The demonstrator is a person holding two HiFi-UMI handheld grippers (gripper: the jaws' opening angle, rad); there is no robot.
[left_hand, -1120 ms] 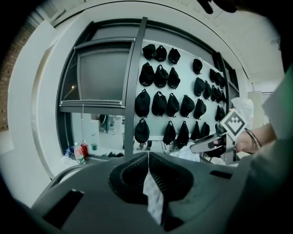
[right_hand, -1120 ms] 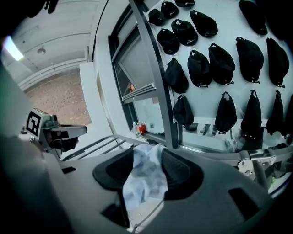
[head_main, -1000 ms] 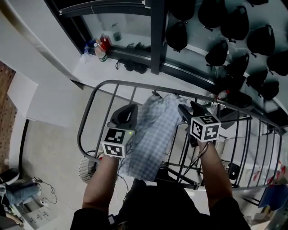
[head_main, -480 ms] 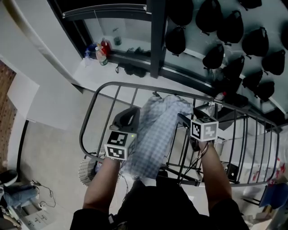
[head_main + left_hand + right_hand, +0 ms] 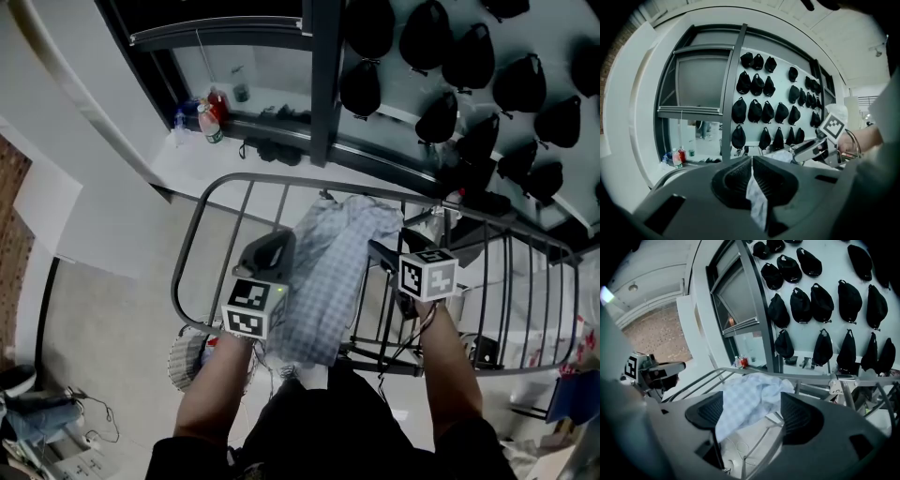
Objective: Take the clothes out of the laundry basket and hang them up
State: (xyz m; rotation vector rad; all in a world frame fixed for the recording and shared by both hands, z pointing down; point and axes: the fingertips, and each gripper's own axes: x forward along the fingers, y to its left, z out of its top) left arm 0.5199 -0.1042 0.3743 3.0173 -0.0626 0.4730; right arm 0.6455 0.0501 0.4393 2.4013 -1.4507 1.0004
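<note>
**A:** First entry, the clothing?

**B:** One pale blue-and-white checked garment (image 5: 333, 272). It is draped over the top rail of the dark metal drying rack (image 5: 194, 246), and its length hangs down the near side, between the person's two forearms.

**A:** Left gripper (image 5: 752, 160)?

**B:** Its jaws are together, with a fold of the checked garment pinched between the ribbed pads. A strip of the cloth trails out below them. From overhead, this gripper sits against the garment's left edge.

**A:** Right gripper (image 5: 752, 401)?

**B:** Its jaws have just been opening and now stand wide apart. The garment shows in the gap between them, but neither pad presses on it. From overhead, this gripper sits just beside the cloth's right edge, above the rack's bars.

**A:** The basket?

**B:** One white openwork basket (image 5: 185, 354), low at the left beneath the rack and partly hidden by the left forearm. I cannot make out what is in it.

**A:** Surroundings?

**B:** Rows of black caps (image 5: 469, 58) hang on the pale wall beyond the rack. A few bottles (image 5: 210, 116) stand on a ledge (image 5: 197, 150) at the upper left.
</note>
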